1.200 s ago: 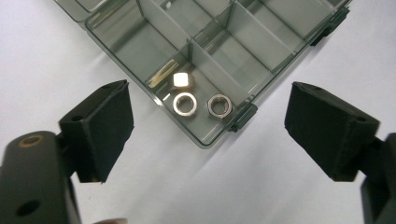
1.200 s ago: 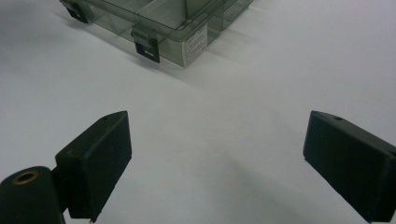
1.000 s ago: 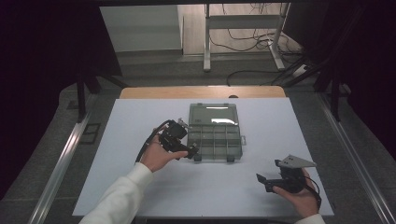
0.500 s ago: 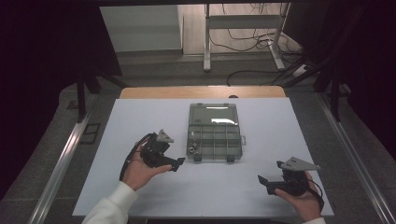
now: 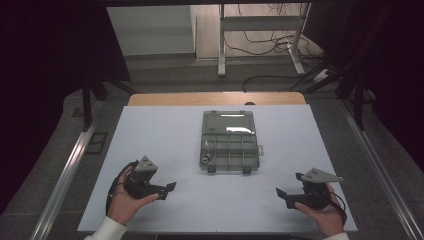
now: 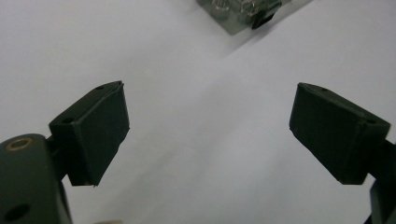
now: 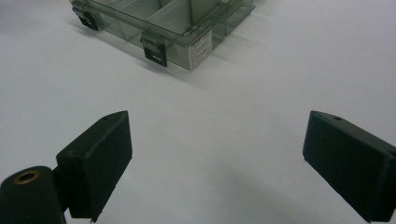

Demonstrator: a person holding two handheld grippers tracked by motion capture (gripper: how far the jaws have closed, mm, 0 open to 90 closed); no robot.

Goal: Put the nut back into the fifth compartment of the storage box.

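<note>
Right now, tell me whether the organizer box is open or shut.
Open: the organizer box has its lid folded flat behind the compartments, latches hanging free.

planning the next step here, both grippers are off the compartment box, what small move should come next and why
Probably bring the left gripper forward to the compartment box, toward its front latches. Both grippers sit open and empty near the table's front edge, the right gripper too, and the left is somewhat nearer.

Lab or workshop: white table, metal frame, loose cables on floor, dark curtains.
</note>
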